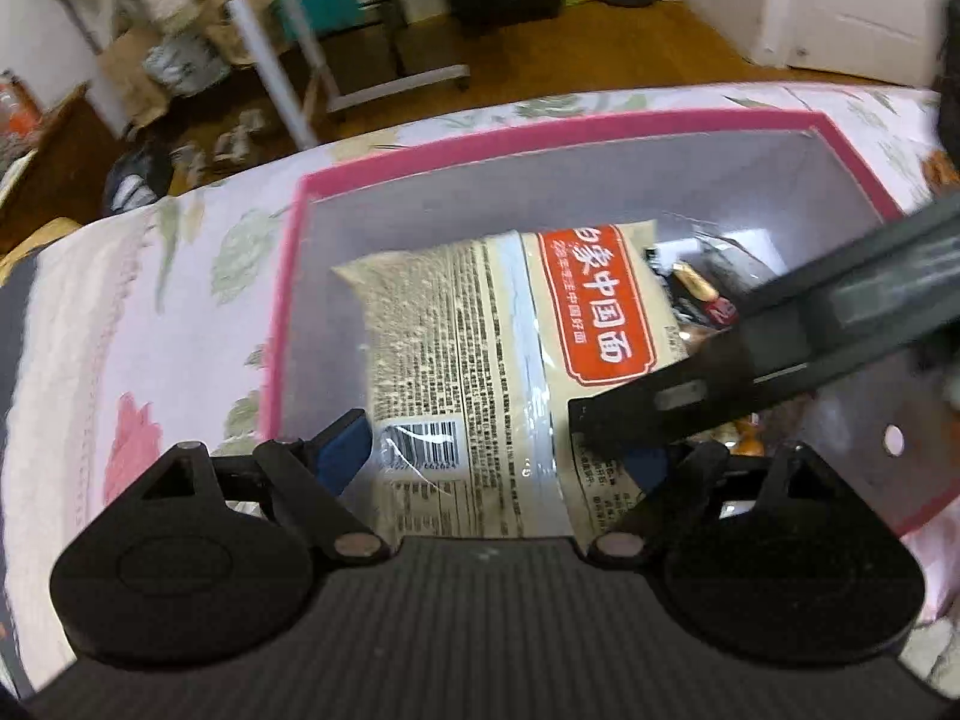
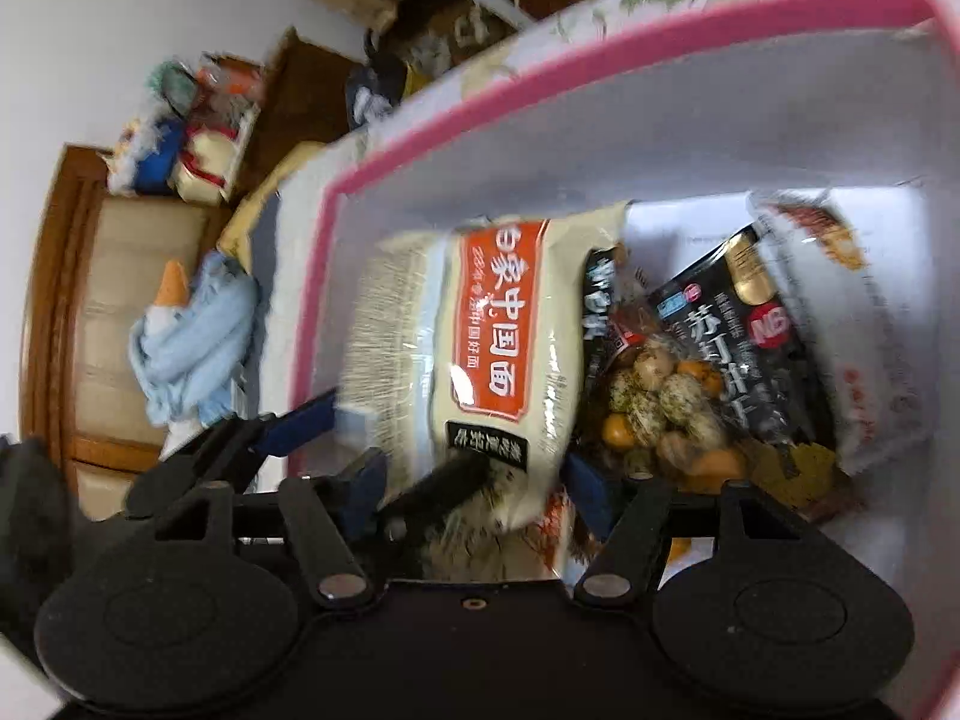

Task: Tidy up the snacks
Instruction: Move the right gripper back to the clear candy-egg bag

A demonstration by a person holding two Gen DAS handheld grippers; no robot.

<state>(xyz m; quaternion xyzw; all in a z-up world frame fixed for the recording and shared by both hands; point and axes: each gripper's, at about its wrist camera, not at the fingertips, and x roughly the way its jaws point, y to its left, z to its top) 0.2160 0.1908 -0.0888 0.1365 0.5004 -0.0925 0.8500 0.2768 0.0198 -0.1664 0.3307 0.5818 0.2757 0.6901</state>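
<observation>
A beige noodle packet (image 1: 480, 348) with an orange-red label lies inside a clear bin with a pink rim (image 1: 540, 132). My left gripper (image 1: 498, 456) stands open over the packet's near end, one blue pad on each side. A black finger (image 1: 630, 414) of my right gripper reaches in from the right. In the right wrist view the noodle packet (image 2: 498, 330) lies between the spread blue pads of my right gripper (image 2: 474, 495), which is open. Beside it in the bin (image 2: 480, 114) lie a black cracker packet (image 2: 738, 336), a bag of round snacks (image 2: 660, 402) and a white packet (image 2: 858, 360).
The bin stands on a floral tablecloth (image 1: 150, 330). Beyond the table edge are a wooden floor, white stand legs (image 1: 270, 60) and cardboard clutter. A light blue soft toy (image 2: 192, 348) lies to the left of the bin.
</observation>
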